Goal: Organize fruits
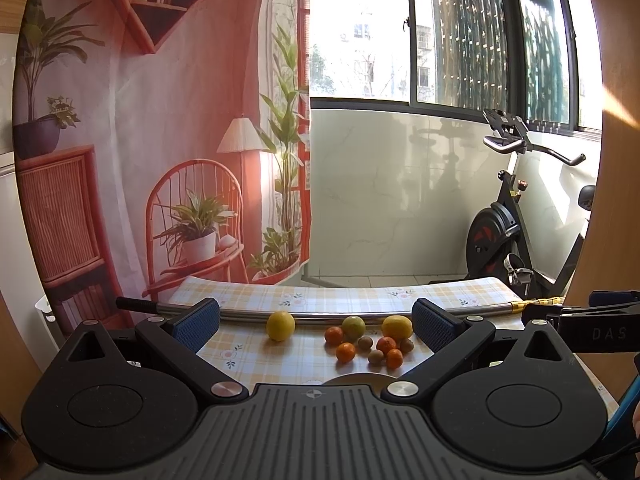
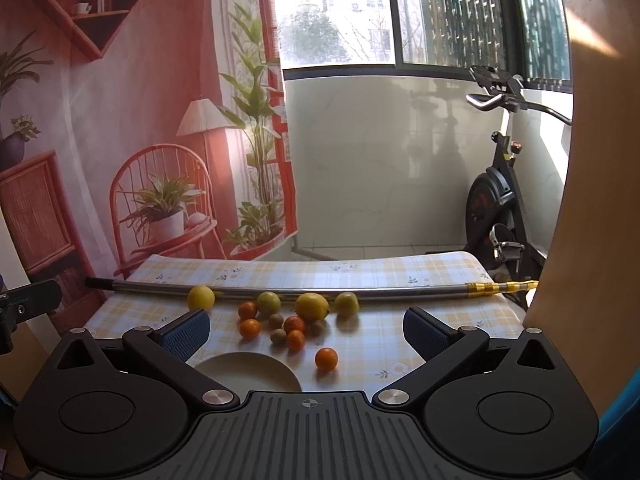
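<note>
Left gripper: we hold it spread wide and empty above the near edge of the bench, its blue pads well apart.
Right gripper: we hold it spread wide too, nothing between its pads, low over the bench.
Fruits: they lie ahead of both grippers in a loose cluster on the checked cloth, none held.
Lemons: from the right gripper, one sits ahead to the left, apart from the rest; a second lies straight ahead, with two greenish fruits flanking it, the right one just beside it.
Oranges: four small ones sit among the cluster, nearer the gripper than the lemons; a fifth lies alone, closest to the right gripper.
Brown fruits: several small round ones are mixed between the oranges; we cannot tell what kind.
Plate: pale, empty, just ahead of the right gripper's left pad; in the left view only its rim shows.
Pole: a metal tube lies across the bench just beyond the fruits.
Beyond the bench: a printed backdrop to the left, an exercise bike to the right.
</note>
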